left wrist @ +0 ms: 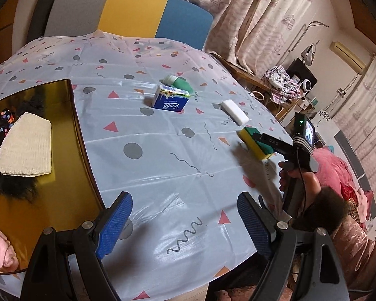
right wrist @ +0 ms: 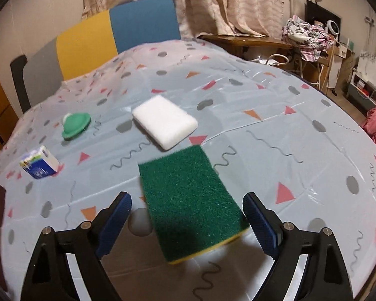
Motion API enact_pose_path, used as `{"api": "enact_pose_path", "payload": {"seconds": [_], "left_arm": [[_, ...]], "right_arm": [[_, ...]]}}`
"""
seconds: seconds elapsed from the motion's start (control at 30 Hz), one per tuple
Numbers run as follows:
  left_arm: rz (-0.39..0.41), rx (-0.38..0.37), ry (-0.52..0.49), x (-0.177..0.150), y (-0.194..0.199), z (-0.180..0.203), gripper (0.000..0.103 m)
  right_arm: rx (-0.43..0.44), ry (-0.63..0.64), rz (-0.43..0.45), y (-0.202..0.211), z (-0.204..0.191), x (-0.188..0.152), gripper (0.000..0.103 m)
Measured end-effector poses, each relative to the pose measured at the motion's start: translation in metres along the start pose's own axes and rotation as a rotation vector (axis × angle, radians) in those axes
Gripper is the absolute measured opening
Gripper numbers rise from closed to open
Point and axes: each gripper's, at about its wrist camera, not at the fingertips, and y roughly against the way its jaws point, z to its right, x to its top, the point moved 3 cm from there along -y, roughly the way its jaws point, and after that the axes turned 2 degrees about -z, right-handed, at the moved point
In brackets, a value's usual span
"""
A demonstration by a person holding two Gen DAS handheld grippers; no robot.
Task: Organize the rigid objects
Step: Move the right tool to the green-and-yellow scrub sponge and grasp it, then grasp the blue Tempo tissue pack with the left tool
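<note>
Straddling the green sponge [right wrist: 190, 200], right tongs [right wrist: 188, 223] gape wide.

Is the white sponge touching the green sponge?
Apart. In the right wrist view, a strip of tablecloth shows between the white sponge and the green sponge.
</note>
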Motion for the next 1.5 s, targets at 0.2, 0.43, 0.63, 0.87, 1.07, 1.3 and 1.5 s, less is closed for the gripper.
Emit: {"api": "enact_pose_path", "payload": {"seconds": [0.2, 0.43, 0.63, 0.87, 1.07, 1.3, 1.5], "left_arm": [[-0.017, 0.015, -0.019, 0.006, -0.009, 0.006, 0.087], [-0.031, 0.02, -0.037, 0.022, -0.025, 0.016, 0.087], [-0.047, 0.065, -0.053, 0.059, -0.054, 0.021, 0.087], [-0.052, 0.198, -0.124, 0.134, -0.107, 0.019, 0.087], [-0.04, 0.317, -0.146, 0.185, -0.152, 0.008, 0.087], [-0.14, 0.312, -0.073, 0.182, -0.192, -0.022, 0.089], [-0.205, 0.259, -0.102, 0.128, -0.182, -0.011, 0.087]], "right_arm": [[-0.016, 0.085, 0.015, -0.01, -0.014, -0.011, 0.077], [0.021, 0.069, 0.009, -0.017, -0.012, -0.018, 0.07], [0.019, 0.067, 0.023, -0.016, -0.013, -0.02, 0.07], [0.018, 0.066, 0.034, -0.016, -0.013, -0.021, 0.07], [0.032, 0.053, 0.043, -0.017, -0.011, -0.021, 0.07], [0.051, 0.037, 0.049, -0.017, -0.009, -0.021, 0.07], [0.057, 0.032, 0.052, -0.017, -0.008, -0.021, 0.07]]}}
